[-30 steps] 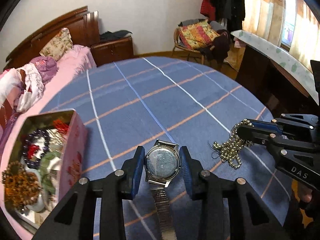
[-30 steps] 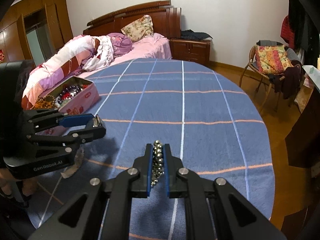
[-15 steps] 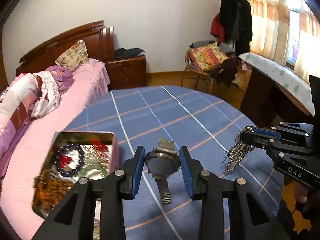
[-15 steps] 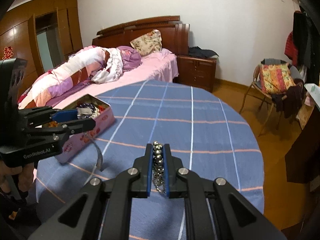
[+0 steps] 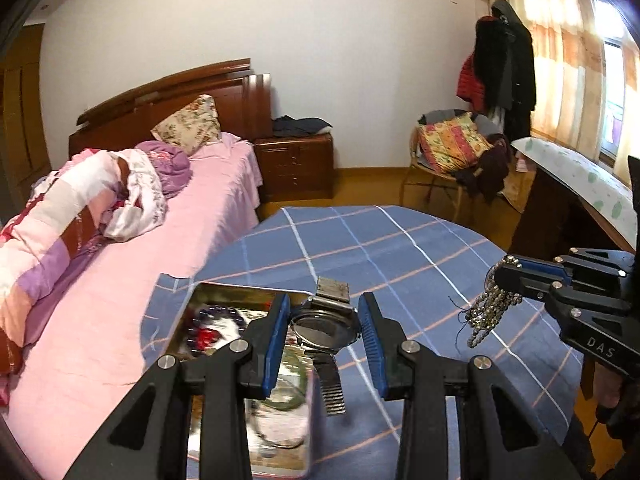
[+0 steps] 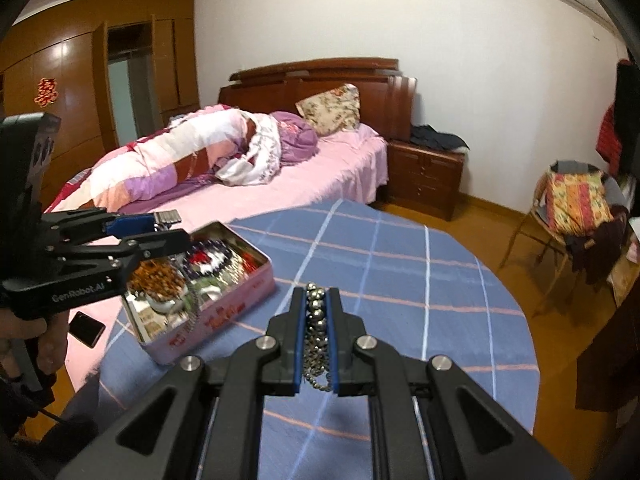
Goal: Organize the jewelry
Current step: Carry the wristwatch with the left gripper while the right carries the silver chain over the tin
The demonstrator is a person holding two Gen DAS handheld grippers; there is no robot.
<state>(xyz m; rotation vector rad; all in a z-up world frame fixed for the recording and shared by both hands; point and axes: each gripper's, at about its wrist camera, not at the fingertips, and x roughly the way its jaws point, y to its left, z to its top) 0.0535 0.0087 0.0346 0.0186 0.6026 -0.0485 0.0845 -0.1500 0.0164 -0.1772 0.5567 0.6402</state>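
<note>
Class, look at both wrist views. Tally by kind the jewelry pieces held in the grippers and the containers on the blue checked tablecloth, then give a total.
Silver metal wristwatch with link band, in the left gripper: 1
Silver ball-bead chain, in the right gripper: 1
Open pink rectangular tin of jewelry: 1
Total: 3

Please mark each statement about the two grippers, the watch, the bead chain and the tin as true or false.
1. The left gripper holds a wristwatch by its case. True.
2. The right gripper is empty. False: it is shut on a silver bead chain.
3. The tin on the blue checked cloth is closed. False: it is open, with beads inside.
4. The watch strap hangs free below the case. True.
5. The bead chain lies on the cloth. False: it dangles in the air.
</note>
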